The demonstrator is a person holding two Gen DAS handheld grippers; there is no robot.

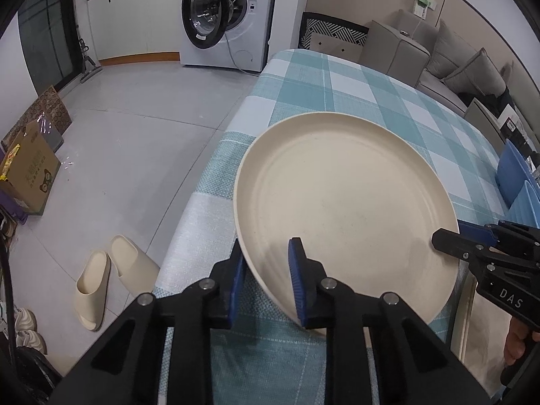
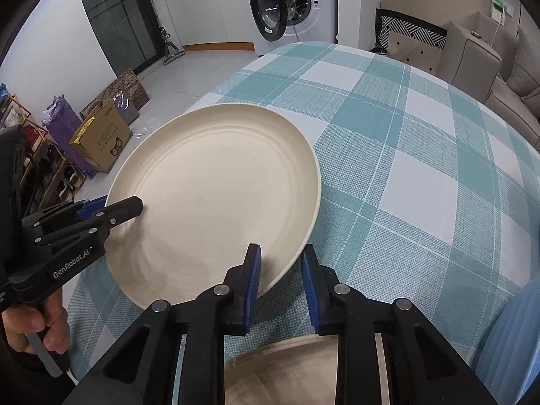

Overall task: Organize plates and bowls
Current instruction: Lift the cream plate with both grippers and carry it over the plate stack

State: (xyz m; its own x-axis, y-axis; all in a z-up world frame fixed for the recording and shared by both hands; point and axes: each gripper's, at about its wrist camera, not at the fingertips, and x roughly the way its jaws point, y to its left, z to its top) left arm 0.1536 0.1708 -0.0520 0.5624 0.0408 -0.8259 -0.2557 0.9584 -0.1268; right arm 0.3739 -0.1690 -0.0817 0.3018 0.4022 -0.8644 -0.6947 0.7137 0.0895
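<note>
I hold one hand-held gripper in each hand, and both point steeply down toward the same cream plate (image 1: 344, 202). My left hand-held gripper (image 1: 266, 280) has its two blue pads closed on the near rim of the plate, one pad under the rim and one on the upper face. My right hand-held gripper (image 2: 280, 283) is closed in the same way on the rim at the other side; in the left wrist view it comes in from the right edge, and its black finger lies on top of the rim.

The plate is above the desk (image 2: 422, 141), which carries a teal and white checked cloth. It is tilted, and part of it reaches out past the desk edge, over the grey floor (image 1: 135, 141). I cannot tell if any part of it touches the cloth.

In the right wrist view my left hand (image 2: 37, 330) is wrapped around the grip of its tool, fingers on the trigger. Just under my right hand-held gripper I see the rim of another beige dish (image 2: 287, 347), and something light blue (image 2: 513, 344) is at the right edge.
</note>
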